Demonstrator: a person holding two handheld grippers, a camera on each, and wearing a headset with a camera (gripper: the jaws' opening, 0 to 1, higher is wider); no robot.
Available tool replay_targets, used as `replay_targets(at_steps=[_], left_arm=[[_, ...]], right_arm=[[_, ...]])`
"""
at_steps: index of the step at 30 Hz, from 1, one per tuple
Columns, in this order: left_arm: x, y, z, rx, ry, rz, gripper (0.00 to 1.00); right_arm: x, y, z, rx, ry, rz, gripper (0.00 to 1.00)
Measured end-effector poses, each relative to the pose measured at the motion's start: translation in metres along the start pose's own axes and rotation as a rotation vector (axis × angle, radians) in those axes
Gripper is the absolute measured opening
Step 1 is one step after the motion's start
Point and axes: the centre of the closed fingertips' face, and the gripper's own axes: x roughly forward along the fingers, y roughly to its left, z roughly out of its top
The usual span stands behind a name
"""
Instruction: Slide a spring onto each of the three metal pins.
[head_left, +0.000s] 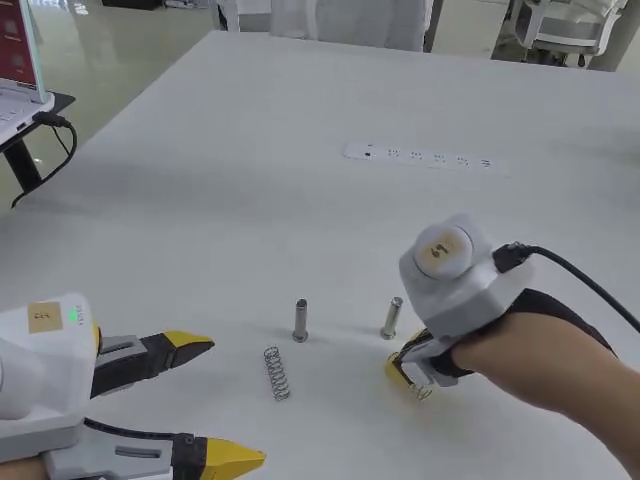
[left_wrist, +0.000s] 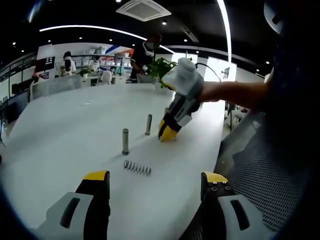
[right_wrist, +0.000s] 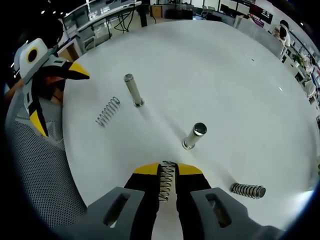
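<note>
- The right gripper (right_wrist: 168, 171) is clamped on a held spring (right_wrist: 166, 189) (gripped between the yellow tips), just beside the near pin (right_wrist: 194, 135).
- The left gripper (left_wrist: 155, 176) gapes wide, holding nothing, near a loose spring (left_wrist: 137, 168) lying on the white table (head_left: 300, 190).
- The far pin (right_wrist: 133, 90) stands bare beside that loose spring.
- A third spring (right_wrist: 247, 190) lies flat near the right gripper.

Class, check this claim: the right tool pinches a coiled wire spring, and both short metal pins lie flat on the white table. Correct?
No. The right tool does pinch a coiled wire spring, but both short metal pins stand upright on the white table, as the right gripper view shows.
</note>
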Motion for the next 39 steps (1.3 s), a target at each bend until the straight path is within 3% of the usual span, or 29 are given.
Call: replay_targets(at_steps=[39], left_arm=[[0.001,-0.002,0.000,0.015,0.011,-0.013,0.70]], right_arm=[[-0.031,-0.008,0.016,0.006,-0.119,-0.042,0.08]])
